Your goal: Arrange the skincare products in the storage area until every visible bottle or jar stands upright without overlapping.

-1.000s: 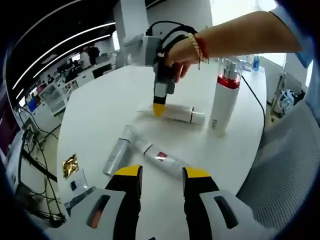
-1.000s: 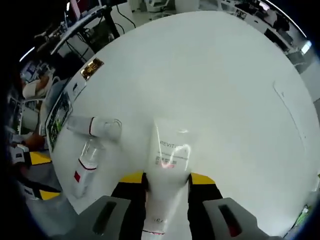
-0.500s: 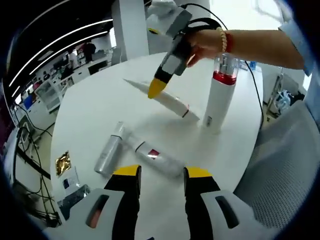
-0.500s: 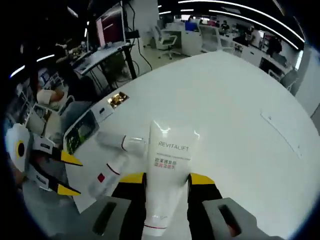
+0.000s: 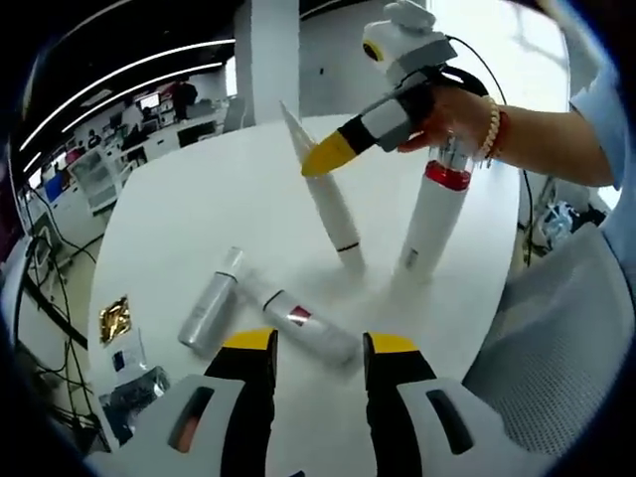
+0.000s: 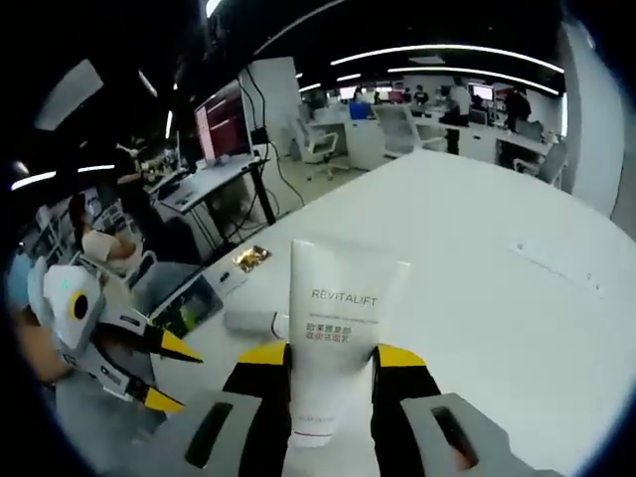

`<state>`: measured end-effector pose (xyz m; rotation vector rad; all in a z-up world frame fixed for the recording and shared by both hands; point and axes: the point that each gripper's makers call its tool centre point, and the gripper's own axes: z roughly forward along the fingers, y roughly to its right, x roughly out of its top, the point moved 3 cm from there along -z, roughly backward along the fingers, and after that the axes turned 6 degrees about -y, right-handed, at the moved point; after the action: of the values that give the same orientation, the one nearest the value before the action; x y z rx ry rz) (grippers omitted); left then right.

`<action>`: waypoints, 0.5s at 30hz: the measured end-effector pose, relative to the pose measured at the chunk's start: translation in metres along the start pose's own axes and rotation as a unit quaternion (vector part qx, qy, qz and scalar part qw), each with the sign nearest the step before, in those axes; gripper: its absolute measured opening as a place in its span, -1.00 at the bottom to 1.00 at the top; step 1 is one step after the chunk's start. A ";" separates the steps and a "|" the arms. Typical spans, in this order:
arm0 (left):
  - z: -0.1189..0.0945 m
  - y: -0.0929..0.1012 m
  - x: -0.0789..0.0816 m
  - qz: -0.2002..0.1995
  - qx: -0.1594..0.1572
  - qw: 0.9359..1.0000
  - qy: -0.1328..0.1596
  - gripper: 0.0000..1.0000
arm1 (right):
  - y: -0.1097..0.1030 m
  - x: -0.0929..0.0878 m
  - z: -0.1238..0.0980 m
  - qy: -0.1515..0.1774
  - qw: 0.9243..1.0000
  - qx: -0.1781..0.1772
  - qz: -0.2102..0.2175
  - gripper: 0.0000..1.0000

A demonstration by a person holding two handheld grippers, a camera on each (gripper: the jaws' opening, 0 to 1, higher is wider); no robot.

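Revitalift tube [image 6: 335, 333] is sitting pinched between the right gripper [image 6: 333, 356]'s two yellow-tipped fingers [image 6: 263, 355], flat crimped end sticking out past the tips. In the left gripper view that same tube [image 5: 325, 194] is standing nearly upright, leaning a bit, cap end down on the white table [image 5: 189, 219], with the right gripper [image 5: 333, 155] gripping it high up and a hand [image 5: 452, 114] holding that gripper.

Just beside the tube, on the far side from the left gripper's fingertips, a tall white pump bottle [image 5: 434, 204] with a red collar is standing upright. Left gripper [image 5: 318, 346] is hovering with its fingers [image 5: 250, 343] spread apart and nothing between them. Right past its tips a white bottle [image 5: 303, 326] with a red label is lying on its side, and a silver tube [image 5: 210, 311] is lying flat just off the left finger. A gold packet [image 5: 113, 318] is lying further out that way near the table edge.
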<state>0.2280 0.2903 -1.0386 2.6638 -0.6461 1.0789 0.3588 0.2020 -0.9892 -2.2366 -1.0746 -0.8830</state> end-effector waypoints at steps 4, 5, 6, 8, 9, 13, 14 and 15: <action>0.001 0.001 0.002 0.004 -0.004 1.000 0.003 -0.38 | -0.005 0.006 -0.007 0.021 1.000 -0.006 -0.010 -0.55; 0.002 0.001 0.003 0.001 -0.006 1.000 0.006 -0.38 | -0.006 0.007 -0.009 0.024 1.000 -0.008 -0.013 -0.55; 0.001 0.001 0.003 -0.002 -0.008 1.000 0.009 -0.38 | -0.007 0.010 -0.012 0.027 0.999 -0.012 -0.018 -0.55; 0.000 0.000 0.006 -0.010 -0.011 1.000 0.018 -0.37 | -0.013 0.015 -0.017 0.035 0.999 -0.011 -0.030 -0.55; -0.001 0.000 0.009 -0.014 -0.013 0.999 0.027 -0.37 | -0.016 0.017 -0.019 0.038 0.999 -0.008 -0.034 -0.55; -0.007 0.001 0.018 -0.031 -0.021 0.998 0.059 -0.37 | -0.035 0.029 -0.026 0.052 0.997 0.011 -0.051 -0.55; -0.008 0.001 0.020 -0.036 -0.024 0.997 0.067 -0.37 | -0.039 0.031 -0.026 0.054 0.997 0.014 -0.057 -0.55; -0.009 0.001 0.023 -0.041 -0.028 0.996 0.077 -0.36 | -0.046 0.034 -0.028 0.057 0.996 0.016 -0.070 -0.55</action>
<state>0.2367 0.2852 -1.0158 2.5070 -0.5252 1.2095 0.3283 0.2257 -0.9387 -2.0780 -1.1953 -1.0300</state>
